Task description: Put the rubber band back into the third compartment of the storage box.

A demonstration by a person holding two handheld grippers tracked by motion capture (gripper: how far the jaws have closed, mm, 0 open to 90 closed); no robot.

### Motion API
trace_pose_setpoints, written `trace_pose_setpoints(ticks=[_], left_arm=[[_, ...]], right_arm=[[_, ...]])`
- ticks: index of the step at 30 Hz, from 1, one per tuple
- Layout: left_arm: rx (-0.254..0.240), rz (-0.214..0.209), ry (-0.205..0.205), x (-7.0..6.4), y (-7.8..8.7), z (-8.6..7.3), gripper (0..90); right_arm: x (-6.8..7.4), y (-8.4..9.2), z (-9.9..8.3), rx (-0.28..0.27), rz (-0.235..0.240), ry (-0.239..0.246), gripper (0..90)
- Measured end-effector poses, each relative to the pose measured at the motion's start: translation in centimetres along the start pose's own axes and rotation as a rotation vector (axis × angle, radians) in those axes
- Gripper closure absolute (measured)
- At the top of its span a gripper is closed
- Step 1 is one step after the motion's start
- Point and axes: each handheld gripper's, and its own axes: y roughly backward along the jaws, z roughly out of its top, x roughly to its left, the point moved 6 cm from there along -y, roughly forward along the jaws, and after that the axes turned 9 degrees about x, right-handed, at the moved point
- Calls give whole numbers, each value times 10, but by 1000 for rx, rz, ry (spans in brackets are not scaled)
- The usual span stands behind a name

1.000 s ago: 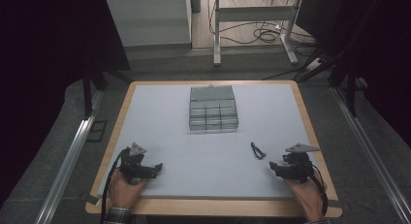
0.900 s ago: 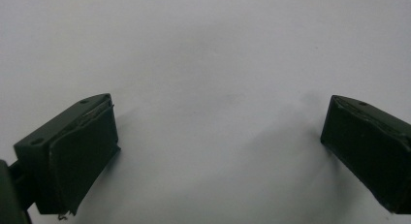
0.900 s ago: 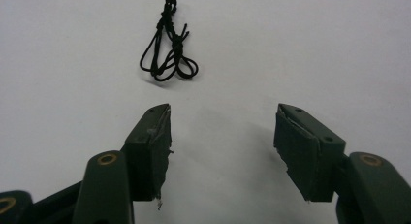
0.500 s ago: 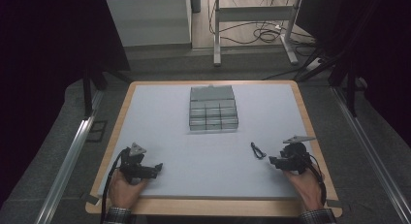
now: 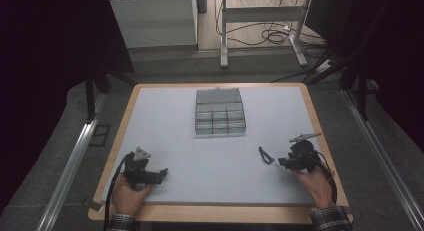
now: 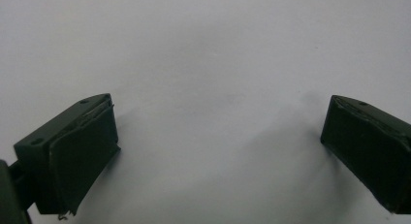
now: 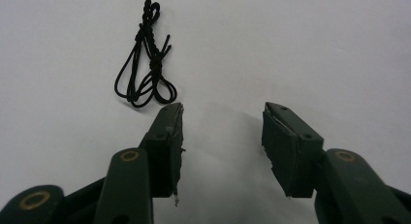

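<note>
A thin black knotted cord [image 5: 266, 155] lies in loops on the white table top [image 5: 210, 156], right of the middle. In the right gripper view the cord [image 7: 146, 64] sits just ahead and left of the jaws, apart from them. My right gripper [image 5: 280, 162] rests near the table's right front; its jaws have just been closing and stand partly open with nothing between them [image 7: 223, 115]. My left gripper [image 5: 162, 173] lies at the left front, jaws wide apart over bare table [image 6: 220, 122].
A grey box with several small compartments [image 5: 219, 112] stands at the back middle of the table. A wooden rim [image 5: 220, 213] borders the table. Metal rails run along both sides, and a desk frame with cables stands beyond the far edge.
My right gripper has slid left toward the cord and its jaws have narrowed. The left gripper and the cord have not moved.
</note>
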Motion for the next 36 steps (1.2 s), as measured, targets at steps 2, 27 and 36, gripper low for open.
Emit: trace_pose_setpoints(ticks=[2, 27, 36], left_arm=[[1, 1, 0, 0, 0, 0, 0], [0, 0, 0, 0, 0, 0, 0], [0, 0, 0, 0, 0, 0, 0]], right_arm=[[0, 0, 5, 28, 6, 7, 524], [22, -4, 43, 210, 70, 121, 615], [34, -16, 50, 275, 76, 150, 488]])
